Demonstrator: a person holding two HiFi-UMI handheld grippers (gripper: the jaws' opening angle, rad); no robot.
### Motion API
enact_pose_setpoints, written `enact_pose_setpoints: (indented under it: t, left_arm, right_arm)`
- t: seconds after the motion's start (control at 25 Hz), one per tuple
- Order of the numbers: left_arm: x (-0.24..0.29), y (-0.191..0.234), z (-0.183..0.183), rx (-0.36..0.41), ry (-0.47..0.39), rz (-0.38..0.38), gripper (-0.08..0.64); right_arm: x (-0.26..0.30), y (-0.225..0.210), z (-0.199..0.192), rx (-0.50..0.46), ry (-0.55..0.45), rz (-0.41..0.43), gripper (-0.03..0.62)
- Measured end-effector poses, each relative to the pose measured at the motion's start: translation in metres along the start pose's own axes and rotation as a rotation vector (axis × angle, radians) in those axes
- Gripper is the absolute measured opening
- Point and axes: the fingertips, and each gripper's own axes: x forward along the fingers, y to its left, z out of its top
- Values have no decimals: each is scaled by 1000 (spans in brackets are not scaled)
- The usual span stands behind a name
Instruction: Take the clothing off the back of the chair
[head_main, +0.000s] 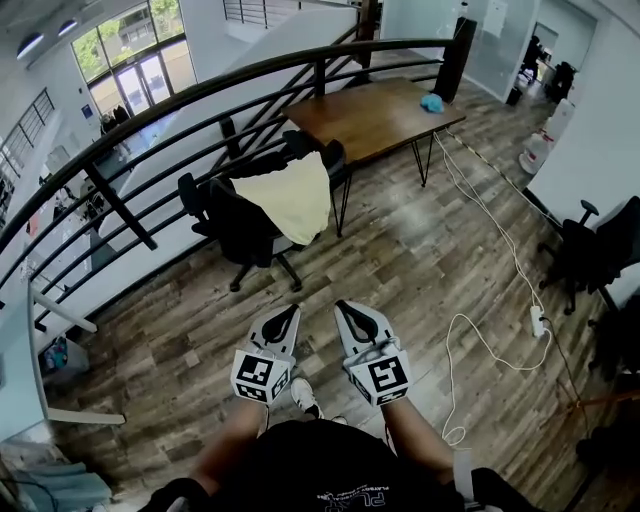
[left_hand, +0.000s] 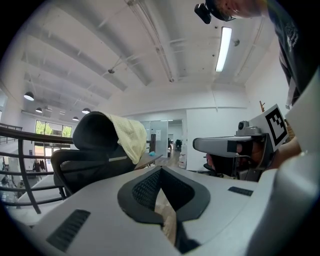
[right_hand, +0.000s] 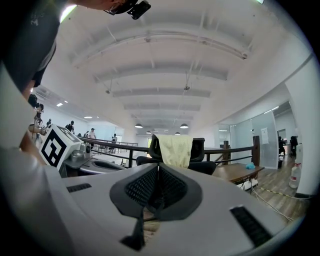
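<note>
**Head view.** The left tool (head_main: 288, 310) and right tool (head_main: 343, 304) are held side by side, low in the frame. Both have their jaws closed and carry nothing. The pale yellow cloth garment (head_main: 293, 195) is draped over the backrest of the black office chair (head_main: 240, 230), well apart from both tools. The chair stands between the brown wooden counter (head_main: 375, 115) and the black metal railing (head_main: 200, 95). The floor is grey-brown wood plank (head_main: 400, 260). A white cable (head_main: 490, 250) runs in loops across it to the right.

Risks, as a judgement:
- Closed jaws that reach the garment will push the cloth, not grip it.
- The chair probably rolls or swivels under a pull.
- The cable is a trip hazard.

**Left gripper view.** The jaw tips meet, with nothing between them. The garment (left_hand: 131, 140) hangs down one side of the backrest (left_hand: 92, 134), up and to the left of the jaws. A sideways pull may catch the cloth on the chair.

**Right gripper view.** The jaws are closed and empty. The garment (right_hand: 175, 150) lies straight ahead, with the counter (right_hand: 240, 172) to its right. The room is a bright open office with a white ceiling.
</note>
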Motion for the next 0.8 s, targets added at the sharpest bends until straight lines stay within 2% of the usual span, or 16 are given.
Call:
enact_pose_setpoints:
  t: [0.4, 0.64, 0.8]
  left_arm:
    - [31, 61, 7, -12, -2, 24, 9]
    - [47, 87, 14, -23, -17, 15, 9]
    - [55, 102, 16, -25, -23, 1, 9]
  right_arm:
    - [65, -17, 7, -14, -3, 16, 21]
    - [92, -20, 29, -16, -48, 4, 21]
    - [107, -23, 26, -36, -8, -11, 21]
